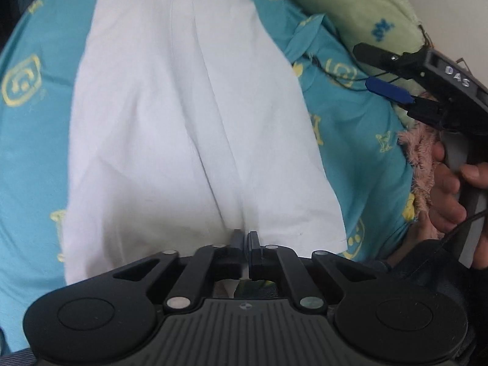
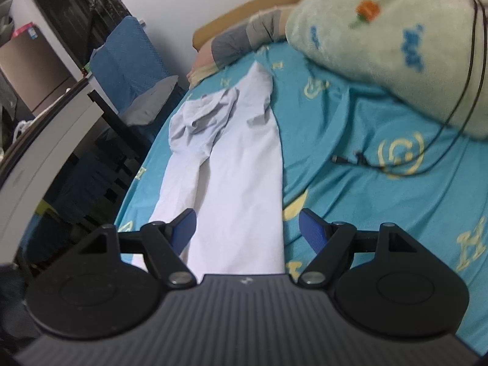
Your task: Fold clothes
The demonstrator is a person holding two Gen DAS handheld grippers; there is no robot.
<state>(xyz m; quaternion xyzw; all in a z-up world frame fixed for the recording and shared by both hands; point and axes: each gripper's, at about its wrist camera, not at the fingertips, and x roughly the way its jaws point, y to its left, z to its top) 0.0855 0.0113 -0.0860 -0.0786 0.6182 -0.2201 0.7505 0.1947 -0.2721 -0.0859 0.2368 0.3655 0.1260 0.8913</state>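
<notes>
L tool (image 1: 245, 238) pinched shut on white trousers (image 1: 189, 122) hem on teal bedsheet (image 1: 36, 140), R tool (image 2: 247, 224) wide open w/ nothing in it

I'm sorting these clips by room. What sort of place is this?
Most likely a bedroom: the white trousers lie on a bed with a turquoise patterned sheet, a fluffy green blanket beside them, and a wooden headboard behind.

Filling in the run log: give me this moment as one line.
task: fold clothes | left gripper: shut on white trousers hem | right gripper: open above trousers | surface: blue bedsheet
</notes>
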